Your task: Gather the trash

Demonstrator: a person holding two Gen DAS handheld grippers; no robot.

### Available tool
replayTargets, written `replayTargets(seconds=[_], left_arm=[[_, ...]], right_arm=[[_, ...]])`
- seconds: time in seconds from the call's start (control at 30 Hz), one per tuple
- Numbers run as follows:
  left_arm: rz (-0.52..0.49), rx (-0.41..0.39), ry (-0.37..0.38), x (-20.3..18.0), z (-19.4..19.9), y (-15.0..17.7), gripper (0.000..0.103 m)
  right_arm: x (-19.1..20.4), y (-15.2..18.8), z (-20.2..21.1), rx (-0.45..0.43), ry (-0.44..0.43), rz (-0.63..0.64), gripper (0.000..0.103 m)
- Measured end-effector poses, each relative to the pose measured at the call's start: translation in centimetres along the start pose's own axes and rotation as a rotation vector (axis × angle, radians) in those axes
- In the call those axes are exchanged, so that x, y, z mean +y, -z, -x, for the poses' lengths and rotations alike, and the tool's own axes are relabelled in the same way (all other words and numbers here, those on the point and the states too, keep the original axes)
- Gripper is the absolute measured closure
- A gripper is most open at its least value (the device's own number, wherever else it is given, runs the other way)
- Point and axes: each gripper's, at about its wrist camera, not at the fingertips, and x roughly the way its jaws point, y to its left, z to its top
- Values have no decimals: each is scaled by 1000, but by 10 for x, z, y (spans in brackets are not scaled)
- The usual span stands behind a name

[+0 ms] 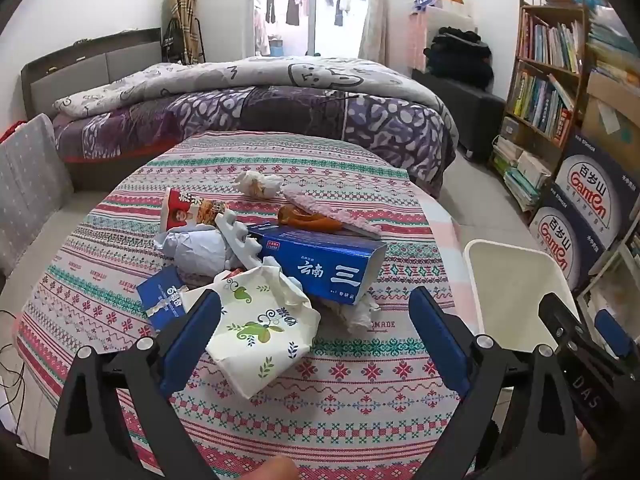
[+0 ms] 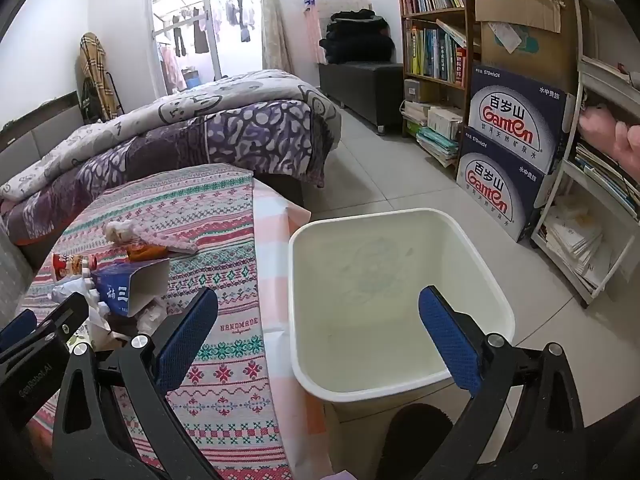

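Note:
A heap of trash lies on the round table with a patterned cloth [image 1: 344, 396]: a white floral packet [image 1: 260, 332], a long blue carton [image 1: 324, 262], a red snack packet [image 1: 188, 210], crumpled paper [image 1: 196, 250], a tissue wad [image 1: 258, 184] and an orange wrapper [image 1: 308, 218]. My left gripper [image 1: 316, 320] is open and empty, its fingers either side of the floral packet, not touching. My right gripper [image 2: 320, 320] is open and empty above the near rim of a white bin [image 2: 400, 280], which stands on the floor right of the table. The bin also shows in the left wrist view [image 1: 516, 280].
A bed with a purple quilt [image 1: 256, 108] stands behind the table. Bookshelves [image 2: 436, 28] and stacked water cartons [image 2: 512, 152] line the right wall. A grey cushioned seat [image 1: 28, 184] is left of the table. Tiled floor [image 2: 380, 176] lies beyond the bin.

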Motion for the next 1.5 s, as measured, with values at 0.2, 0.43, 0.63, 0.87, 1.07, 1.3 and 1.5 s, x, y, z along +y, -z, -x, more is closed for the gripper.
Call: replayTargets(seconds=[0.2,0.43,0.63,0.87,1.07,1.3,1.5], left_arm=[[-1,-3,-1,0,0,0,11],[1,-2,-2,0,-3,0,11],[1,1,-3,5,-5,2,11],[3,5,-4,7,-7,4,11],[8,9,-5,8,-9,5,11],[9,11,-5,8,-10,5,11],[8,11,-4,8,-10,5,11]], right_arm=[[1,0,0,2,-5,5,7],[0,1,0,5,-4,3,7],[1,1,0,5,-4,3,7],[2,1,0,5,-4,4,7],[2,2,0,6,-4,4,7],[2,2,0,6,-5,4,7],[2,2,0,6,-5,3,7]])
